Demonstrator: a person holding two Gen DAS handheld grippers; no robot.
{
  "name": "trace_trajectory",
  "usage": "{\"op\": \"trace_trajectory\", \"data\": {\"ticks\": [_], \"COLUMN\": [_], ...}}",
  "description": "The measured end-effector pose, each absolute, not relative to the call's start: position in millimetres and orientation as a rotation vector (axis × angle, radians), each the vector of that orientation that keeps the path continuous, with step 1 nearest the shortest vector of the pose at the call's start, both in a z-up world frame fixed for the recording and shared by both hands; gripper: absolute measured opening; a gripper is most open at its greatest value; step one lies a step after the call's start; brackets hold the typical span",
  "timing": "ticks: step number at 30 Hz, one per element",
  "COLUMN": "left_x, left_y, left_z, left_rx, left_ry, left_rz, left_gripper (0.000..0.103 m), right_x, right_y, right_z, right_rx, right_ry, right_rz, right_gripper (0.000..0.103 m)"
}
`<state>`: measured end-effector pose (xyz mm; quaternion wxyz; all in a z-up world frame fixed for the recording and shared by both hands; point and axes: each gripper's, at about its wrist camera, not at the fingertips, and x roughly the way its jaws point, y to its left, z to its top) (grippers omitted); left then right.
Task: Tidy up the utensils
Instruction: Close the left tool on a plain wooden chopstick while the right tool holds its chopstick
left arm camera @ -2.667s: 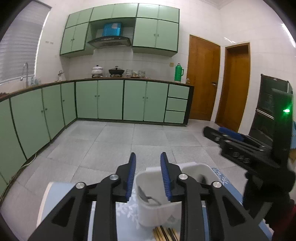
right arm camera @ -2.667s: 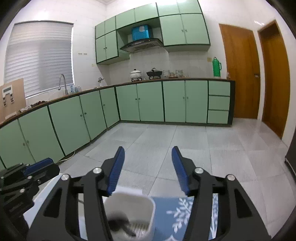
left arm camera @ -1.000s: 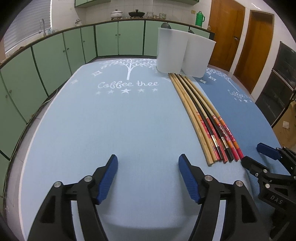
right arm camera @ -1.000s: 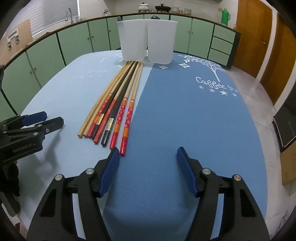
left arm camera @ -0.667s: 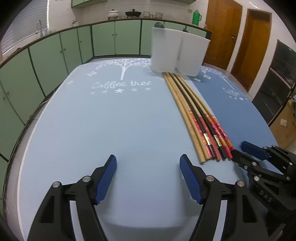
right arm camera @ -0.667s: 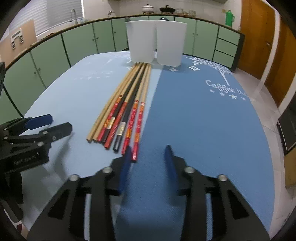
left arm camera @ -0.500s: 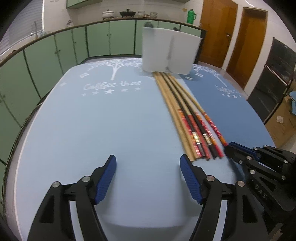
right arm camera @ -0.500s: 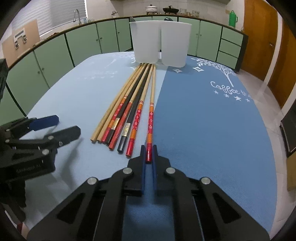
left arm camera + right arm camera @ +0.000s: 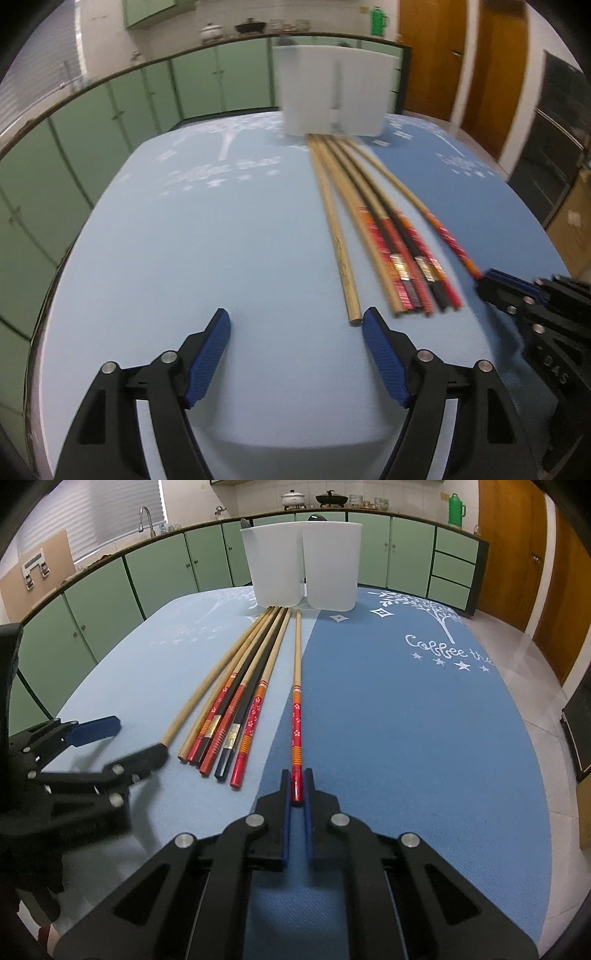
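Note:
Several long chopsticks [image 9: 236,716] lie side by side on the blue tablecloth, tips toward a white two-compartment holder [image 9: 303,565] at the far end. My right gripper [image 9: 296,775] is shut on the near end of a red flower-patterned chopstick [image 9: 296,709], which lies apart to the right of the others. My left gripper [image 9: 295,317] is low over the cloth, its jaws opening. The near end of a plain wooden chopstick [image 9: 343,258] lies just inside the right fingertip [image 9: 371,317], unpressed. The bundle [image 9: 388,240] and the holder [image 9: 332,92] are blurred in the left wrist view.
The table's rounded edge [image 9: 55,295] falls off on the left, with green cabinets [image 9: 103,605] beyond. Wooden doors [image 9: 436,55] stand at the back right. Each gripper shows in the other's view: the left gripper [image 9: 122,738] and the right gripper [image 9: 491,280].
My right gripper has shut on the outermost red chopstick and drawn it away from the rest. My left gripper has shifted toward the plain wooden chopstick's near end.

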<state>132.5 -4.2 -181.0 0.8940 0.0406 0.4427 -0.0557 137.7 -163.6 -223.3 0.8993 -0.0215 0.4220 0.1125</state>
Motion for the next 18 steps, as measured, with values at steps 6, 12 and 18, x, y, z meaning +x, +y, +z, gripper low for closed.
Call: {"op": "trace_trajectory", "data": {"ticks": [6,12,18], "left_x": [131.2,139.9,139.9], "left_y": [6.7,-5.4,-10.0], "left_z": [-177.9,-180.6,-179.1], "left_rx": [0.029,0.053,0.057], "left_ry": [0.912,0.909,0.884], "left_rz": [-0.120,-0.129,-0.148], "left_gripper": [0.073,0.072,0.010], "right_x": [135.8,136.7,136.9], "right_y": [-160.8,-161.4,-162.2], "right_z": [-223.7,-224.8,-225.1], "right_rx": [-0.055,-0.048,-0.041], "right_ry": [0.869,0.873,0.871], "right_rz": [0.232,0.239,0.240], "right_gripper": [0.007,0.007,0.005]}}
